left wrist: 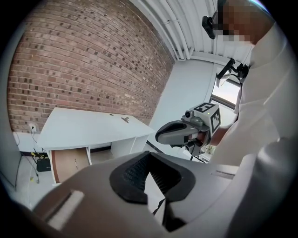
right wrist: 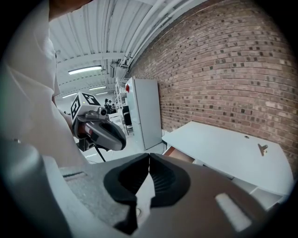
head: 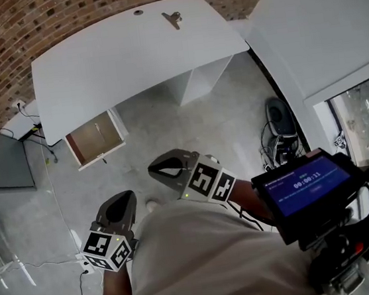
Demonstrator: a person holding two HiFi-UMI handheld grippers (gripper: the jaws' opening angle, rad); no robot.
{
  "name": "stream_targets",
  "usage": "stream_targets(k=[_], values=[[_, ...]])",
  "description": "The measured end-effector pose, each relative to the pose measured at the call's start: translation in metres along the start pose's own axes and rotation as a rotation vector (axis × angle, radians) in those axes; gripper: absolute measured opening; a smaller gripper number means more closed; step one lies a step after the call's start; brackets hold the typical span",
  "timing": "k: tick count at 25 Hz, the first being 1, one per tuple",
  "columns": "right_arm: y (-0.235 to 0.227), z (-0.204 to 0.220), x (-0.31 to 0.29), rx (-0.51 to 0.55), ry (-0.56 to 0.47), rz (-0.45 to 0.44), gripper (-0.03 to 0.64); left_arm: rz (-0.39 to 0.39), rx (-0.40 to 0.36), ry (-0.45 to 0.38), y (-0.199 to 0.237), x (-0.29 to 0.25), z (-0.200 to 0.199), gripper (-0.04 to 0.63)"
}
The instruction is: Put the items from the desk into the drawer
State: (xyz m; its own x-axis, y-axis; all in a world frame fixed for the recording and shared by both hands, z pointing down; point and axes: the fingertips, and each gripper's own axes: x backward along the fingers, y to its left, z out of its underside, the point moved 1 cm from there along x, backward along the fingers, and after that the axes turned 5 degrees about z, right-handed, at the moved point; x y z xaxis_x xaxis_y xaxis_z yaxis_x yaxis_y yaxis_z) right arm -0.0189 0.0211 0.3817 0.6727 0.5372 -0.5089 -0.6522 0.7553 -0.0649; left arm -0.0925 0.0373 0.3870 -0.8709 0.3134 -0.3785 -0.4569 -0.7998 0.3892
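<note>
Grey item [head: 171,19] is seen far ahead on the desk [head: 127,57], nearer the right gripper [right wrist: 149,158] than the left gripper [left wrist: 148,155], both closed and empty.

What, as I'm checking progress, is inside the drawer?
The open drawer shows only its bare brown bottom; no item lies there. Its rear, under the desk, is covered. The clip sits on the desk.
</note>
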Motion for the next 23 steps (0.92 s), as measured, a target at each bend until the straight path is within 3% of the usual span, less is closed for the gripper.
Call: stream_targets(k=[6, 23], values=[[0.037, 0.001, -0.034, 0.016, 0.008, 0.000, 0.005, -0.008, -0.001, -0.014, 0.023, 0.038, 0.030, 0.008], [0.061, -0.026, -0.056, 0.039, 0.034, -0.062, 0.005, -0.049, 0.010, -0.019, 0.034, 0.070, 0.022, 0.006]])
